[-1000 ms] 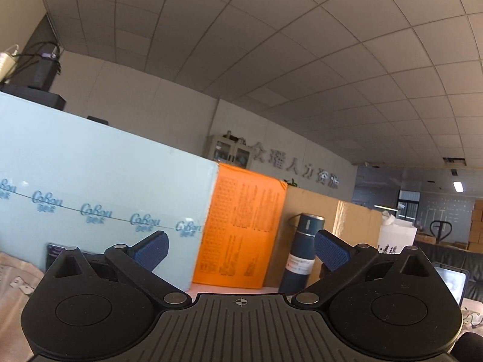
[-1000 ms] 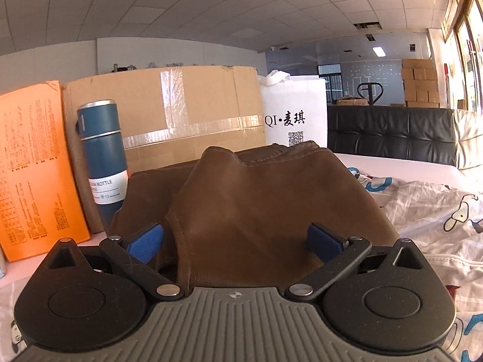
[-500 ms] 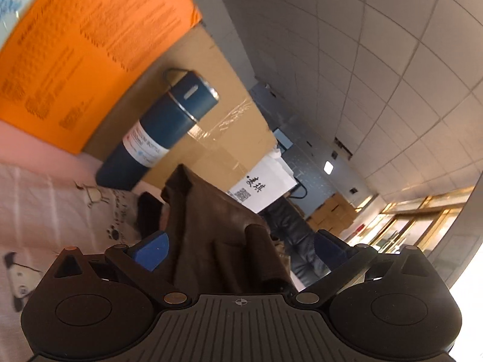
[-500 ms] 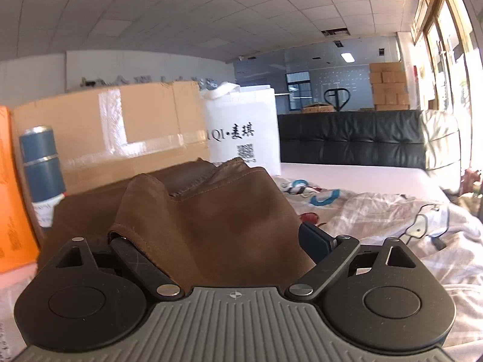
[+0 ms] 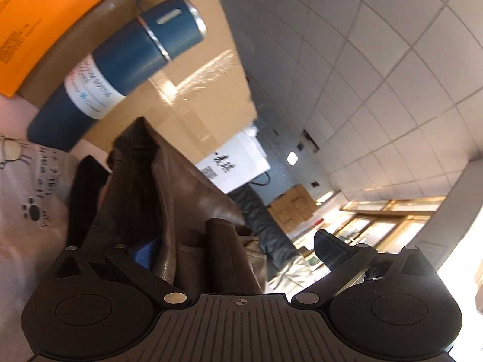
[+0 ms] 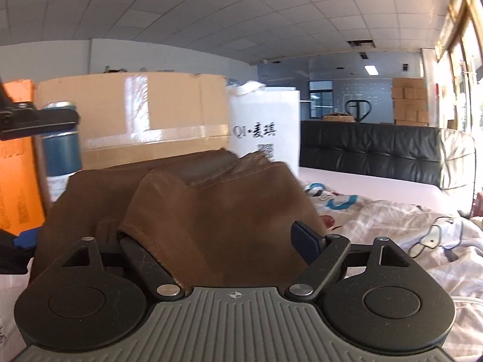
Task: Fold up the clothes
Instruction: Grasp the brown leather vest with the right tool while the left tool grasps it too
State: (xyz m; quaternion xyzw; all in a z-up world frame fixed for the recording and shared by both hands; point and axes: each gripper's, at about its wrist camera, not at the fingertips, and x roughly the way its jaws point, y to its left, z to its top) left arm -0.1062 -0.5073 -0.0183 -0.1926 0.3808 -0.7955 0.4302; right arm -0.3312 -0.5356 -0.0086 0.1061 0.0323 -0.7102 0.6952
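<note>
While my left hand-held gripper [image 5: 235,250] is rolled hard over, its jaws stand apart with a fold of the brown garment [image 5: 181,199] between them, not pinched. My right hand-held gripper [image 6: 217,241] is spread wide too, the same brown cloth draped over its left finger. Past the garment at eleven o'clock stands a blue flask [image 6: 62,147], a cardboard box [image 6: 145,114] behind, printed bedding [image 6: 401,223] at three o'clock.

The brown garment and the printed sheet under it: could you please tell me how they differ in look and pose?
The brown garment is plain and dark; the printed sheet is pale with cartoon figures. The garment is bunched up between the open fingers of the right claw, whereas the sheet lies spread out and rumpled. Both are cloth.
</note>
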